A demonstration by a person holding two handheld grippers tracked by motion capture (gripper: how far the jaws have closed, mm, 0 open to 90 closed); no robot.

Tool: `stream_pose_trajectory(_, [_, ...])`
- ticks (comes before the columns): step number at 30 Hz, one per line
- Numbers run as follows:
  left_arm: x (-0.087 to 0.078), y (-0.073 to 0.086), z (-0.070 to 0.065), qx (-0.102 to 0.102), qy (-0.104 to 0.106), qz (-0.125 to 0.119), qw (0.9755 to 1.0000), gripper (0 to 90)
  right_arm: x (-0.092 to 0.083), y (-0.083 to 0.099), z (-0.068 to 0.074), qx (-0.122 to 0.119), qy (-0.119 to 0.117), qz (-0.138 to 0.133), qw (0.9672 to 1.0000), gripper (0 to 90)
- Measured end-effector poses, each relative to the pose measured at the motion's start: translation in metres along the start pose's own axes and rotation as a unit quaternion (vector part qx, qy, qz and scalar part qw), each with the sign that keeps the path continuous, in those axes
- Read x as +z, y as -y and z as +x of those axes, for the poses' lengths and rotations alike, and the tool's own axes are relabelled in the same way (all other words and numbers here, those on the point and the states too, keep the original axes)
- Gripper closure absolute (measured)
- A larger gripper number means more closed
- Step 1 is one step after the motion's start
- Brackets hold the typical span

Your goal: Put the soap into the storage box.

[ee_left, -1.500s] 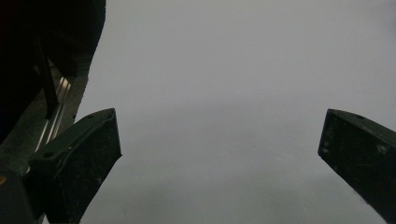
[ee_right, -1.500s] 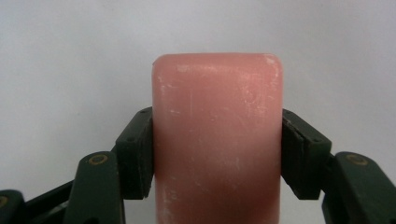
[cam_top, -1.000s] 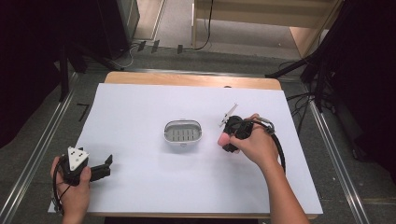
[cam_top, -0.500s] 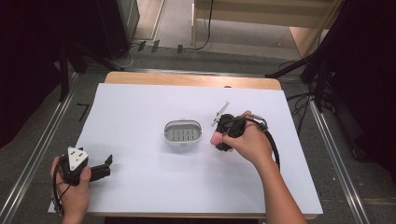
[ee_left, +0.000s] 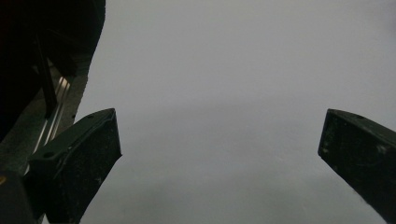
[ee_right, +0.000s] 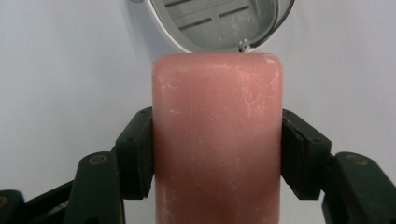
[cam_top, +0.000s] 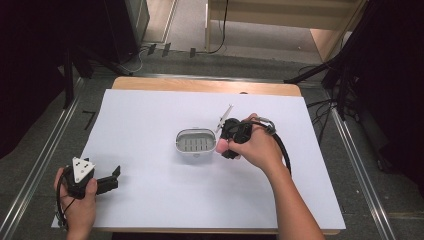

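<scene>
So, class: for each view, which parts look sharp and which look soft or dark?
High view: white table sheet evenly lit, surroundings dark. Left gripper view: hazy grey, left gripper jaws slightly soft. Right gripper view: pink soap bar crisp, scuffs visible; soap dish behind also clear.

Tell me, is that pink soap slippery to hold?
Probably not much: the soap looks dry and scuffed, and the right gripper clamps its flat sides squarely. It looks stiff, holding its blocky shape. Wet, it would likely slip.

Wooden table [cam_top: 200, 84] covered by white paper sheet [cam_top: 150, 130]; small grey slotted oval dish [cam_top: 195, 144] set at centre, toward 12 o'clock.
</scene>
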State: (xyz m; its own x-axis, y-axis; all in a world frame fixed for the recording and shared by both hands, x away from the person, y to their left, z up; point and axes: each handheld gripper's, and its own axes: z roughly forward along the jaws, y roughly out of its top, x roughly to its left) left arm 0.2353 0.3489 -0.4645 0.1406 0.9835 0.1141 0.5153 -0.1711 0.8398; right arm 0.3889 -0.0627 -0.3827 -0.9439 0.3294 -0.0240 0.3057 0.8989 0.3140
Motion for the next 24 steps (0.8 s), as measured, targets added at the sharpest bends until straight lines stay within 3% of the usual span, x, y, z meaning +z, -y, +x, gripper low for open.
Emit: stream_pose_trajectory(24, [0.000, 0.000, 0.000, -0.001, 0.002, -0.001, 1.0000, 0.0, 0.002, -0.037, 0.003, -0.040, -0.007, -0.006, 0.9992, 38.7])
